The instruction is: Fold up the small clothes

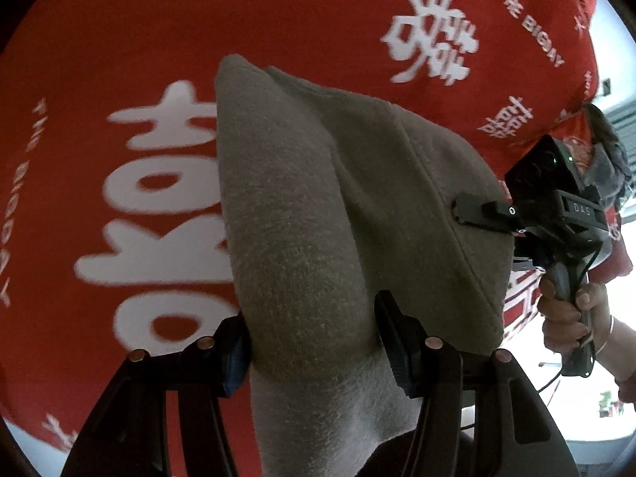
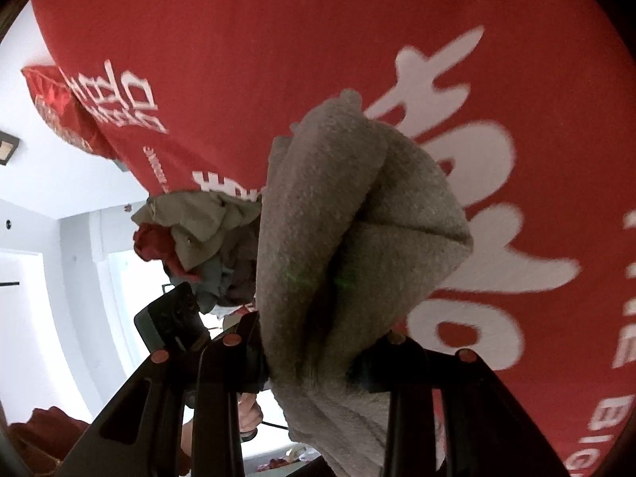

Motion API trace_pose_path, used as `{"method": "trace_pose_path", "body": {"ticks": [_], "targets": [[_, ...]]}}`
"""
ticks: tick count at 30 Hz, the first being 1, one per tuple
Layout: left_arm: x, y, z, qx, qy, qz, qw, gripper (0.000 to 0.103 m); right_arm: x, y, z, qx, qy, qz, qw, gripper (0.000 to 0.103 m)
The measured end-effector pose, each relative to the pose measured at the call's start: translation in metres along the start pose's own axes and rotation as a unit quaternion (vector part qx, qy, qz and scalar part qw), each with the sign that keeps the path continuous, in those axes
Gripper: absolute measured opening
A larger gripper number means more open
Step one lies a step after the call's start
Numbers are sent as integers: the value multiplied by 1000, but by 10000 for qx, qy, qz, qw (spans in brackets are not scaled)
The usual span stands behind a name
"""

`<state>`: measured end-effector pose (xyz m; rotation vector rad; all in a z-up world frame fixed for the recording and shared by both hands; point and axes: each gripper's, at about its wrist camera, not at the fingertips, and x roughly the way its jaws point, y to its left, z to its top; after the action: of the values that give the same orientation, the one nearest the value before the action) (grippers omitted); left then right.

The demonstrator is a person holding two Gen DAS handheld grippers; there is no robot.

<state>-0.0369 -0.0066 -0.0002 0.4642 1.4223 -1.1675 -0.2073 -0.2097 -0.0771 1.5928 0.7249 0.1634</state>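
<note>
Both the left gripper (image 1: 314, 342) and the right gripper (image 2: 314, 353) clamp a bunched grey fleece garment (image 1: 318, 198) filling mid-frame, lifted over the red tablecloth (image 1: 119, 59) with white characters.

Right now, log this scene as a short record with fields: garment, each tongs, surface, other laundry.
garment: grey fleecy cloth, bunched and held up between both tongs
left tongs: shut on the grey cloth, which fills the gap between the fingers
right tongs: shut on the grey cloth; also seen in the left wrist view clamping the cloth's far edge
surface: red cloth with white characters behind the garment
other laundry: crumpled pile of clothes at the red cloth's edge
fold state: not yet flat or folded
</note>
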Motion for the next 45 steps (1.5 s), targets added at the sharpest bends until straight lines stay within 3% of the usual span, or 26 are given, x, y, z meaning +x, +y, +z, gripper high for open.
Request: {"method": "trace_pose_path", "body": {"ticks": [3, 6, 9, 12, 16, 18, 22, 26, 27, 28, 29, 33, 37, 40, 45], "targets": [[2, 24, -13, -171, -20, 224, 9996, 58, 30, 2, -7, -20, 105, 17, 9999, 36], [12, 44, -25, -272, 19, 620, 9977, 58, 54, -1, -6, -137, 266, -234, 9993, 36], [17, 57, -36, -388, 34, 1000, 9942, 60, 67, -9, -1, -258, 392, -962, 9943, 36], [10, 60, -40, -515, -80, 1242, 9909, 74, 58, -19, 3, -46, 245, -1392, 9899, 44], [-4, 61, -44, -575, -268, 1464, 9872, 78, 34, -11, -7, -101, -13, -2086, 9780, 53], [-9, 58, -42, -630, -297, 1485, 9865, 103, 24, -1, -15, -174, -130, -2187, 9755, 53], [-20, 52, -43, -676, -450, 1640, 9831, 103, 16, 13, -38, -134, -223, -1964, 9802, 53], [-24, 52, -40, -812, -442, 1362, 9864, 103, 38, 9, -56, -52, 16, -1874, 9823, 53], [-27, 52, -39, -848, -475, 1228, 9877, 103, 48, 8, -58, -33, 83, -1929, 9812, 52], [-29, 53, -39, -881, -499, 1112, 9886, 103, 57, 8, -59, -29, 177, -2007, 9795, 37], [-32, 53, -38, -898, -512, 1038, 9892, 103, 62, 10, -60, -110, 237, -2098, 9774, 12], [-39, 51, -38, -890, -556, 1113, 9882, 103, 59, 34, -67, -848, 109, -2737, 9580, 12], [-29, 50, -43, -891, -306, 1399, 9857, 103, 61, 3, -79, -905, 313, -3373, 9365, 11], [-22, 44, -49, -749, -92, 1561, 9849, 103, 58, -4, -84, -712, 114, -3204, 9445, 12], [-16, 35, -56, -542, 182, 1691, 9839, 103, 58, 6, -91, -735, 98, -3455, 9355, 15]]}}
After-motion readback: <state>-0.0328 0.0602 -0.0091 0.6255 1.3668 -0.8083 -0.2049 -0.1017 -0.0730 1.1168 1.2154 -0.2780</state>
